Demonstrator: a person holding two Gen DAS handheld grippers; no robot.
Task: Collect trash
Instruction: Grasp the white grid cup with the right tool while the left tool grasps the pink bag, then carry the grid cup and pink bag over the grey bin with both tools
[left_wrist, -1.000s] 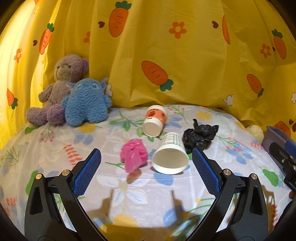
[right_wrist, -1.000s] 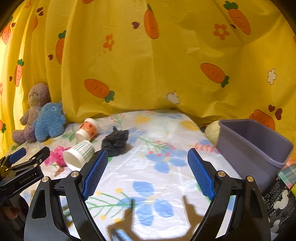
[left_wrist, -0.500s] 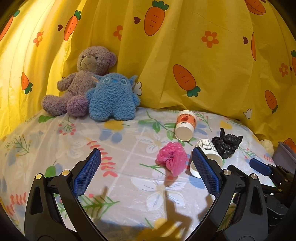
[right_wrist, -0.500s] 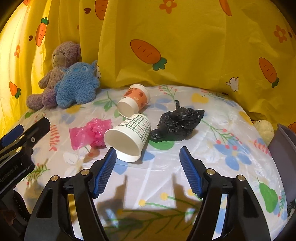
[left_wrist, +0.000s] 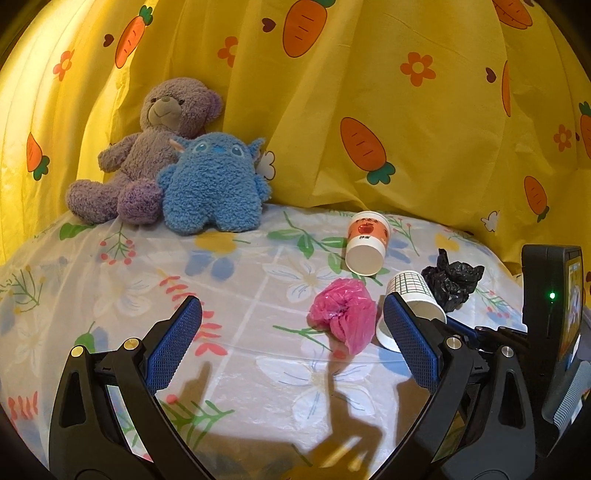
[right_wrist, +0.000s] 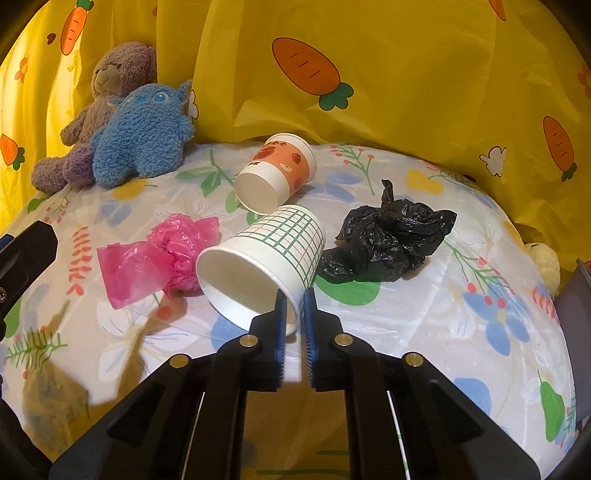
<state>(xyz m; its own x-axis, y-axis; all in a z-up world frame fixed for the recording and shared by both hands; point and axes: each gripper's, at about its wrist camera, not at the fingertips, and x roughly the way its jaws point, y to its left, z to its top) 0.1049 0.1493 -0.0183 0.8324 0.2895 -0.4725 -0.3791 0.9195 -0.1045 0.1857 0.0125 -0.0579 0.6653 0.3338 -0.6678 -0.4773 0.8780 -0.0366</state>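
Right claw (right_wrist: 294, 316) pinches the rim of the checked paper cup (right_wrist: 264, 264): light, thin-walled, easily crushed. Left claw (left_wrist: 291, 334) spread, empty.

A: Trash seen on the floral sheet?
B: Four pcs. Checked cup (right_wrist: 275, 254), white w/ green grid, is laid on its side, mouth turned twd the cam; its rim is pinched at the lower right by the right gripper (right_wrist: 294, 312).
A: The other cup?
B: Orange cup (right_wrist: 275, 173), fruit print, white band at the mouth, also tipped on its side, just behind the checked one.
A: Bags?
B: Pink bag (right_wrist: 162, 258) is crumpled, one flat flap spread out, just left of the checked cup. Black bag (right_wrist: 384, 243) is bunched up w/ a twisted tip raised, just right of it.
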